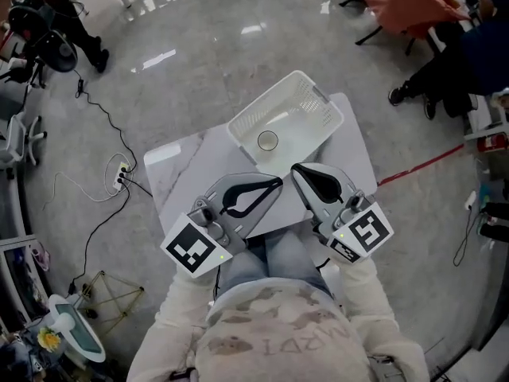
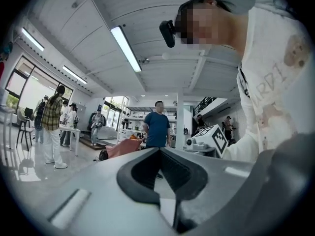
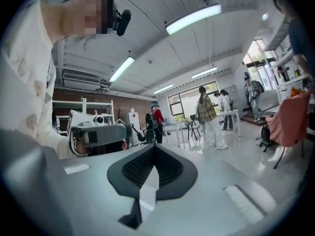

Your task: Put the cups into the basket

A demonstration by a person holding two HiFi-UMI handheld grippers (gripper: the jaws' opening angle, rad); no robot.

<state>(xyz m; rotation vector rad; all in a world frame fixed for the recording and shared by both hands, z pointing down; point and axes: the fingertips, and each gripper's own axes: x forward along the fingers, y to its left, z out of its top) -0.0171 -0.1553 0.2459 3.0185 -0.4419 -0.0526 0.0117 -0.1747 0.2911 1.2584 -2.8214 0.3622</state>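
A white slatted basket (image 1: 318, 102) stands on the far part of a small white table (image 1: 183, 165). One clear cup (image 1: 268, 141) sits upright inside it, near its front wall. My left gripper (image 1: 278, 181) and right gripper (image 1: 294, 168) hover over the table's near edge, just short of the basket, tips close together. Both are shut with nothing between the fingers. In the left gripper view the shut left gripper (image 2: 160, 150) faces out into the room, away from the table. The right gripper view shows the shut right gripper (image 3: 154, 145) doing the same. Neither gripper view shows the basket or the cup.
A power strip (image 1: 119, 177) and cables lie on the grey floor to the table's left. A red line (image 1: 421, 165) runs across the floor at the right. A seated person's leg (image 1: 413, 82) is at the far right. People (image 2: 157, 127) stand around the room.
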